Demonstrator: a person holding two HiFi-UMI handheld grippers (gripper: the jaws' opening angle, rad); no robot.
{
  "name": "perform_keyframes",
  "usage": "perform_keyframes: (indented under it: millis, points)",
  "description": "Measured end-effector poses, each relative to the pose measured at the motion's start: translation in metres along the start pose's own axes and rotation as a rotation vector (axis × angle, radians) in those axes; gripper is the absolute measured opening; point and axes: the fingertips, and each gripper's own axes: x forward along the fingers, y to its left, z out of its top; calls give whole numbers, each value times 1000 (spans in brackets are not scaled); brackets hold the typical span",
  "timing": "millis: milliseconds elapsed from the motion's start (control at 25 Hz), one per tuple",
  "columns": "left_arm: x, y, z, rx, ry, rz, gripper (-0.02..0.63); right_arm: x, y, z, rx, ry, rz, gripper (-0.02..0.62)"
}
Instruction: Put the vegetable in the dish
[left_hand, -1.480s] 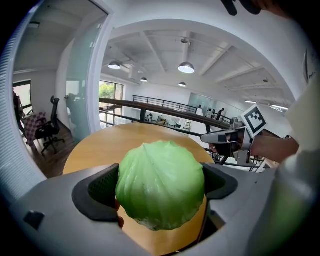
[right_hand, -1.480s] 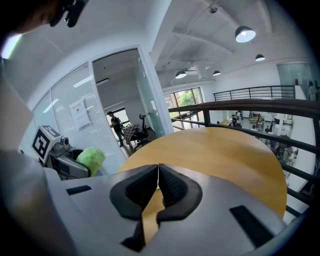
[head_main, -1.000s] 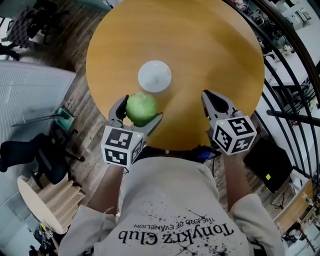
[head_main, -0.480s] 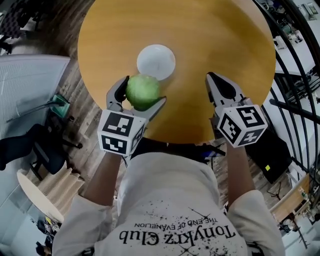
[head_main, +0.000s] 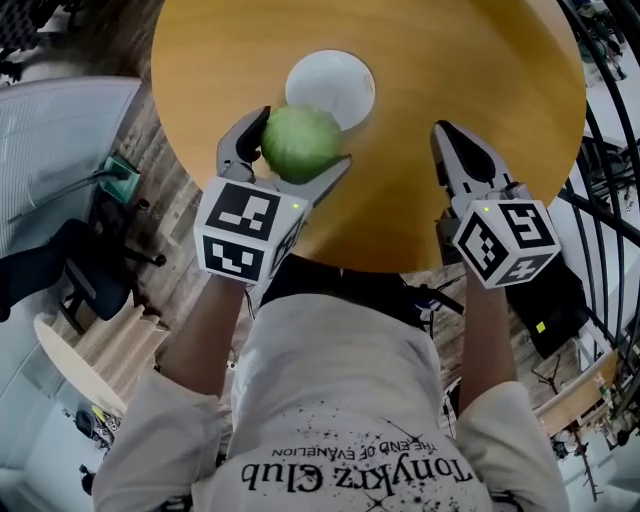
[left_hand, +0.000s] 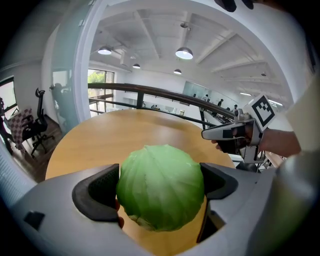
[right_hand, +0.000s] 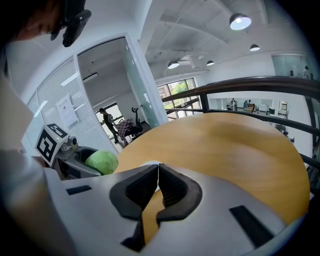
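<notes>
A round green cabbage is held above the wooden table, with my left gripper shut on it. In the head view the cabbage overlaps the near left rim of the white dish. In the left gripper view the cabbage fills the space between both dark pads and hides the dish. My right gripper hovers shut and empty over the table's near right part, to the right of the dish. In the right gripper view its jaws touch, with the cabbage off to the left.
The round table's near edge runs just under both grippers. A black railing curves along the right side. An office chair and a small wooden stool stand on the floor to the left.
My left gripper has carried the cabbage forward, from short of the dish to its near rim. The right gripper has moved forward alongside, still shut.
</notes>
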Motion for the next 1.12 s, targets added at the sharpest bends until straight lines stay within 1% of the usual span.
perform_keyframes:
  millis: [280, 600, 1000, 1120]
  points:
    - [20, 13, -11, 12, 34, -4, 494, 20, 2, -12, 23, 17, 7, 25]
    - [56, 31, -16, 28, 61, 22, 494, 34, -1, -26, 38, 35, 20, 26]
    - [99, 44, -26, 109, 119, 51, 494, 46, -4, -41, 60, 49, 27, 26]
    - [110, 48, -30, 114, 132, 52, 494, 49, -7, -45, 66, 56, 28, 26]
